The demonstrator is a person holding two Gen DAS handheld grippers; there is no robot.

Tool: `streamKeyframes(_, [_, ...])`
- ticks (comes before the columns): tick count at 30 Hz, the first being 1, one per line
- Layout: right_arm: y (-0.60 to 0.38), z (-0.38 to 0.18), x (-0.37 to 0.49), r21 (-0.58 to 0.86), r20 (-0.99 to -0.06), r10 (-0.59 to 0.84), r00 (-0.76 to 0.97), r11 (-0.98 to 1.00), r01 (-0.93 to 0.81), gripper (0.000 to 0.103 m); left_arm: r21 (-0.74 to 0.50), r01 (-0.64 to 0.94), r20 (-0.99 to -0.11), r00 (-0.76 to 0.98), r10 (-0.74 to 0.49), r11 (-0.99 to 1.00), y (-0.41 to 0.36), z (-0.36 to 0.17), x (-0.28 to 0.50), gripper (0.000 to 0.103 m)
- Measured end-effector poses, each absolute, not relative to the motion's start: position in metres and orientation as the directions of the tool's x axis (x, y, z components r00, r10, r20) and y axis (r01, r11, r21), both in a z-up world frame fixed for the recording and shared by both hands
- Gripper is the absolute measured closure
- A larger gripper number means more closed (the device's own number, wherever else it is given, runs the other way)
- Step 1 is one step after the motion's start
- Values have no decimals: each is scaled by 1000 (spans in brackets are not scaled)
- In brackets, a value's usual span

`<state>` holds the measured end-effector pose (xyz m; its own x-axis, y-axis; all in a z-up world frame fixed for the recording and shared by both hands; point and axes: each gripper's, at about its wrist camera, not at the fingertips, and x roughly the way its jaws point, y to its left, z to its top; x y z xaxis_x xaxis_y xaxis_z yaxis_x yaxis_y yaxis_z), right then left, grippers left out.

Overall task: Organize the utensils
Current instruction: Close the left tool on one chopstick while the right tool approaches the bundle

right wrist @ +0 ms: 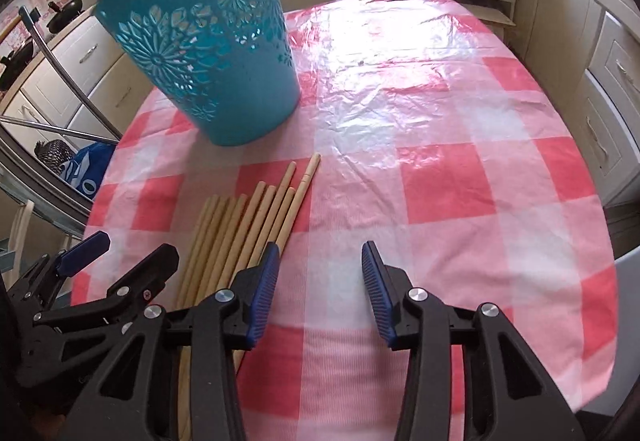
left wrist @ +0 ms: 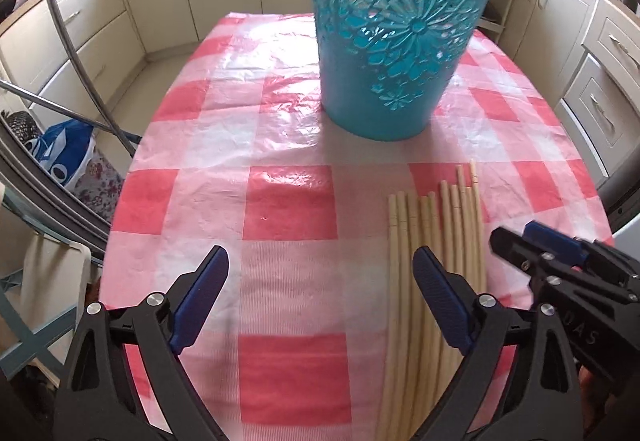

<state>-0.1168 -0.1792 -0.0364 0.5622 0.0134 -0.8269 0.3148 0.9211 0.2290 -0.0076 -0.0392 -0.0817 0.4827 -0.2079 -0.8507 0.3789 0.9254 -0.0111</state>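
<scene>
2 grippers above checked tablecloth [right wrist: 440, 181]; left gripper [left wrist: 320, 289] jaws wide, holding nothing; wooden chopsticks [left wrist: 436, 241] flat on cloth, just beside its right finger; teal basket [left wrist: 396, 33] upright beyond; right gripper [right wrist: 320, 285] jaws wide, holding nothing.

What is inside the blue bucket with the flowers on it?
You cannot see in from the top. The blue bucket stands upright, its rim above both cameras. Only light shows through its flower holes. The chopsticks lie outside it on the checked tablecloth.
</scene>
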Motion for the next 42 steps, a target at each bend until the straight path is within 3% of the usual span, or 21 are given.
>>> streamKeyframes(13, [-171,-35,-94,106,-814,-68,577,959,263,60,47,379,-853,497,-160,924,-46,-94,2,14])
streamKeyframes(19, [-182,-34,-76,29,-858,-57,510,987,159,67,87,372,-846,517,-129,924,-43,-92,5,14])
streamKeyframes(26, [-209,-36,-78,251,-832,109,544,948,194,63,105,367,-837,534,-117,924,-47,-92,6,14])
streamKeyframes(33, [-192,-39,-74,72,-858,-12,514,987,144,63,72,360,-842,522,-137,930,-43,-94,8,14])
streamKeyframes(36, [-193,-39,-71,3,-853,-49,519,995,98,68,85,366,-838,530,-132,927,-46,-94,8,15])
streamKeyframes(39, [-198,-38,-66,10,-863,-7,505,999,32,79,86,389,-838,526,-145,917,-50,-92,8,22])
streamKeyframes(42, [-186,-38,-63,16,-871,42,489,998,-57,86,39,426,-840,503,-201,904,-53,-91,11,35])
